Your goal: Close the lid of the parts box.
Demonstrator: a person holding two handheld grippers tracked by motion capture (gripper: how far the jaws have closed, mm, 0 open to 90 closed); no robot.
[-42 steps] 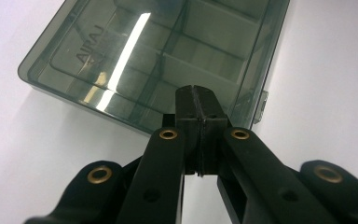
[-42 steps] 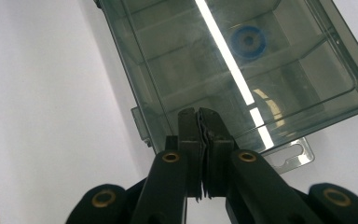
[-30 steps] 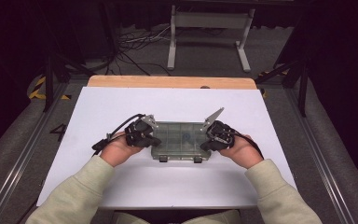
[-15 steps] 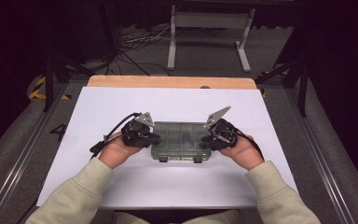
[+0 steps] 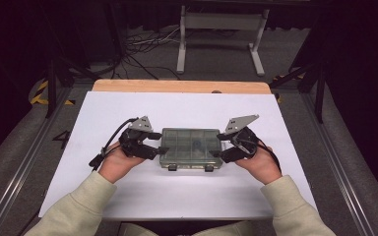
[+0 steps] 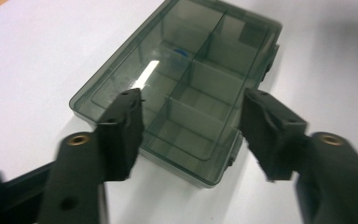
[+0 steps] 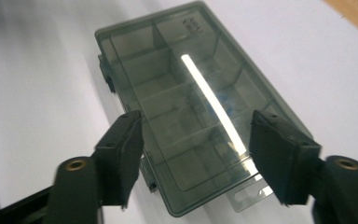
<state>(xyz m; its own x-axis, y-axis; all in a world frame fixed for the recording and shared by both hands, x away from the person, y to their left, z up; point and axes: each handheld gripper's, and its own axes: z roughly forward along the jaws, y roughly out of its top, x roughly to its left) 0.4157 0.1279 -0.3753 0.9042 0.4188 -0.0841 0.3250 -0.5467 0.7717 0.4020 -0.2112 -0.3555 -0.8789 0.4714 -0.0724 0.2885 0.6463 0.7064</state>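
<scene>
2 tongs just opened, left tongs [image 5: 158, 143], right tongs [image 5: 217, 144], flanking compartment box [image 5: 191, 146] ends, gripping nothing.

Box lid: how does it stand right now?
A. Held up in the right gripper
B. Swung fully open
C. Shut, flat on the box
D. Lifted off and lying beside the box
C: the clear lid lies flat over the compartments of the box, which rests on the white table.

Even overhead light brightens the white table [image 5: 128, 108]; the surroundings fall dark. A strip of glare streaks the box lid [image 7: 214, 102]. Both gripper views are softly blurred, their corners most.
</scene>
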